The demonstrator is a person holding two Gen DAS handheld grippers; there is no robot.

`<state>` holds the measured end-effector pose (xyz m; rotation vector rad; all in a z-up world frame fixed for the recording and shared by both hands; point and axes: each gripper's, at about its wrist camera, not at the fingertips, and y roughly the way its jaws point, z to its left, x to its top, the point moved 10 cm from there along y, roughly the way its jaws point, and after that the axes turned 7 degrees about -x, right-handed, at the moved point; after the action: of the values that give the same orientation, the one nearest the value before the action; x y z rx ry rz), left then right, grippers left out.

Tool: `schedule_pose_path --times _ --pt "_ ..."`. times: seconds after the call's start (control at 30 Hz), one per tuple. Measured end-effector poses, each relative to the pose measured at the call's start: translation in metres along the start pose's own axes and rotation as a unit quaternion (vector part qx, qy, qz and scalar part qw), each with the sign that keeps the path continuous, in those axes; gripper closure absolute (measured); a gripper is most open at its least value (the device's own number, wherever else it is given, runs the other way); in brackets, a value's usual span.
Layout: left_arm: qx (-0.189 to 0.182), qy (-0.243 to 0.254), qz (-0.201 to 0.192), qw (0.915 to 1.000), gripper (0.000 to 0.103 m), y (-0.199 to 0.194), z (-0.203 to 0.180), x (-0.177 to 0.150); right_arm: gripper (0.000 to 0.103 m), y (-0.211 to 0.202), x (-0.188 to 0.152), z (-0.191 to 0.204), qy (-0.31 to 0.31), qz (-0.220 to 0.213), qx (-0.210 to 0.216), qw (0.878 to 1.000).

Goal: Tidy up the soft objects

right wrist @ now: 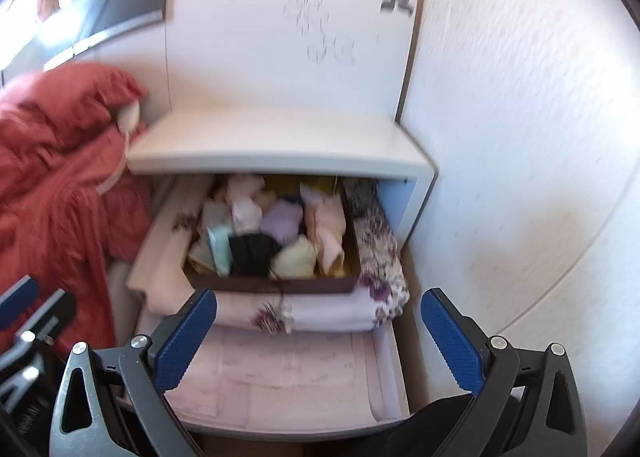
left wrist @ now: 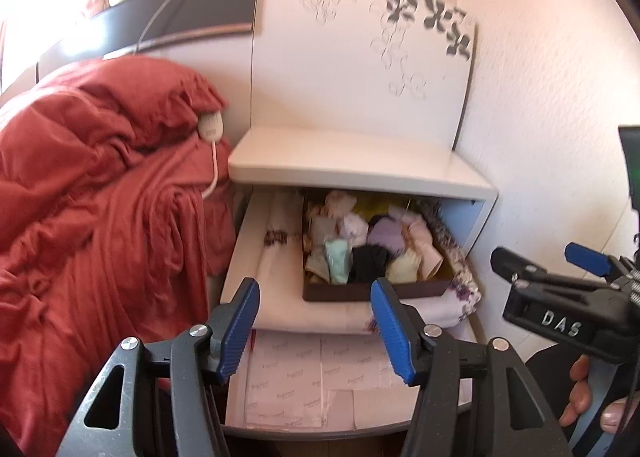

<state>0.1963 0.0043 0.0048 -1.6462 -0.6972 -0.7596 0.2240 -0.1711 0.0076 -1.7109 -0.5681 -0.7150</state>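
An open nightstand drawer holds a brown box filled with several rolled soft garments in pastel and black. The box rests on folded pink and floral linens. My left gripper is open and empty, just in front of the box. My right gripper is open and empty above the drawer front; it also shows at the right of the left wrist view.
A red duvet is heaped on the bed at left, with a white corded switch on it. The nightstand top overhangs the drawer. A white wall stands close on the right.
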Motion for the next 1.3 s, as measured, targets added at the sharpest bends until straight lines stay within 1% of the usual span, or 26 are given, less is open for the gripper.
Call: schedule_pose_path --times 0.03,0.07,0.1,0.13,0.2,0.3,0.37,0.5,0.57,0.63,0.67,0.77,0.87,1.0,1.3 --pt "-0.001 -0.001 -0.007 1.0 0.036 -0.006 -0.001 0.004 0.0 -0.011 0.007 -0.002 0.006 -0.011 0.0 1.0" --pt "-0.003 0.0 -0.017 0.9998 0.031 -0.014 -0.002 0.009 0.0 -0.019 0.011 -0.004 0.012 -0.019 0.0 1.0" --pt "-0.004 0.001 -0.025 0.9997 0.028 -0.019 -0.004 0.012 0.0 -0.029 0.017 -0.007 0.021 -0.029 0.004 0.999" --pt "-0.003 0.002 -0.04 0.9992 0.027 -0.029 -0.004 0.018 0.0 -0.036 0.02 -0.008 0.027 -0.035 0.006 0.999" --pt "0.003 0.002 -0.056 0.9984 0.02 -0.041 -0.005 0.026 0.0 -0.05 0.026 -0.013 0.035 -0.051 0.002 0.998" --pt "0.004 0.0 -0.071 0.9974 0.019 -0.053 -0.008 0.033 0.0 -0.065 0.027 -0.017 0.032 -0.066 -0.006 0.997" --pt "0.01 -0.006 -0.066 0.9977 0.019 -0.055 -0.009 0.033 0.0 -0.072 0.022 -0.022 0.029 -0.074 -0.014 0.997" --pt "0.011 -0.009 -0.045 0.9989 0.019 -0.048 -0.013 0.022 0.0 -0.077 0.011 -0.035 0.027 -0.093 -0.037 0.995" --pt "0.013 -0.01 -0.04 0.9991 0.019 -0.045 -0.013 0.017 0.0 -0.079 0.006 -0.042 0.04 -0.096 -0.033 0.994" --pt "0.023 -0.007 -0.041 0.9989 0.019 -0.045 -0.012 0.014 0.0 -0.08 0.002 -0.046 0.049 -0.097 -0.028 0.994" --pt "0.029 -0.007 -0.041 0.9987 0.019 -0.044 -0.01 0.012 0.0 -0.079 0.001 -0.046 0.051 -0.095 -0.028 0.994" --pt "0.03 -0.014 -0.039 0.9987 0.019 -0.042 -0.006 0.01 0.0 -0.077 0.001 -0.044 0.059 -0.09 -0.017 0.994" --pt "0.035 -0.024 -0.04 0.9983 0.019 -0.042 0.001 0.008 0.0 -0.075 -0.001 -0.037 0.05 -0.092 -0.016 0.994" --pt "0.036 -0.025 -0.041 0.9982 0.019 -0.041 0.004 0.009 0.0 -0.068 -0.008 -0.031 0.047 -0.08 -0.007 0.996" --pt "0.024 -0.023 -0.024 0.9991 0.019 -0.034 0.0 0.002 0.0 -0.059 -0.014 -0.03 0.044 -0.067 -0.013 0.997"
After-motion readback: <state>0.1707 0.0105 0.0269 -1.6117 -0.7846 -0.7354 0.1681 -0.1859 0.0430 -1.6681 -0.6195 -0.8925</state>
